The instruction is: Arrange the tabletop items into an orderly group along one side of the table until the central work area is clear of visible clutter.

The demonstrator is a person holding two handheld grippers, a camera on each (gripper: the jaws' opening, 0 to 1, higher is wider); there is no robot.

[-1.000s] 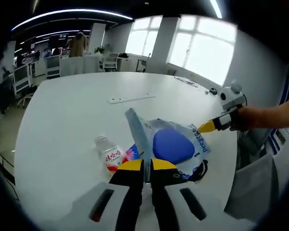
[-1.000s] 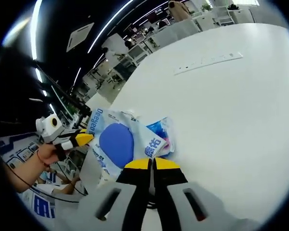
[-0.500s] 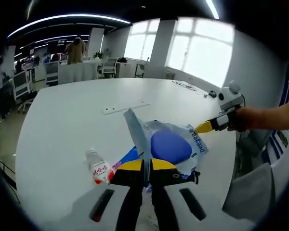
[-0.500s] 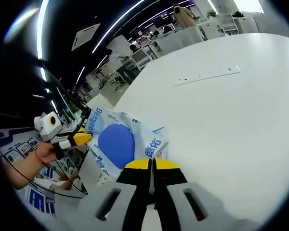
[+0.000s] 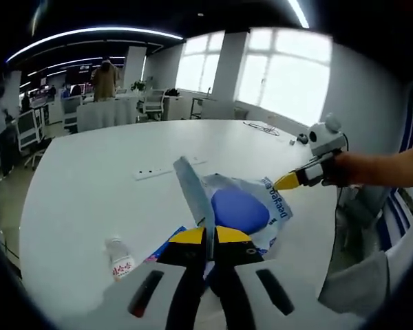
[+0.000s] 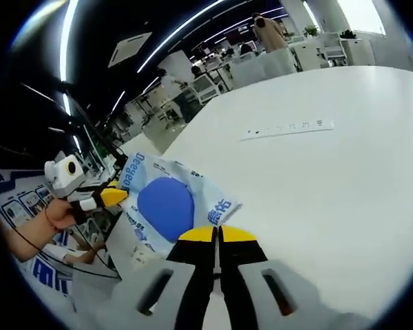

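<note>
A white and pale blue plastic bag [image 5: 241, 210] with a big blue oval hangs between both grippers above the white table [image 5: 89, 199]. My left gripper [image 5: 206, 237] is shut on the bag's near edge. My right gripper [image 5: 287, 182] comes in from the right, shut on its far corner. In the right gripper view the same bag [image 6: 165, 206] is pinched by the right gripper [image 6: 217, 236], and the left gripper [image 6: 117, 197] grips it at the left. A small clear bottle [image 5: 120, 258] with a red label lies on the table beside a blue and red packet [image 5: 166, 244].
A white power strip [image 5: 155, 172] lies flat farther out on the table; the same power strip [image 6: 289, 128] is in the right gripper view. Office desks and chairs [image 5: 151, 93] stand beyond the far edge. A person's hand [image 5: 372, 168] holds the right gripper.
Both grippers have risen with the bag, which has come up off the table. The bottle and the packet stayed on the table and now sit lower in the left gripper view.
</note>
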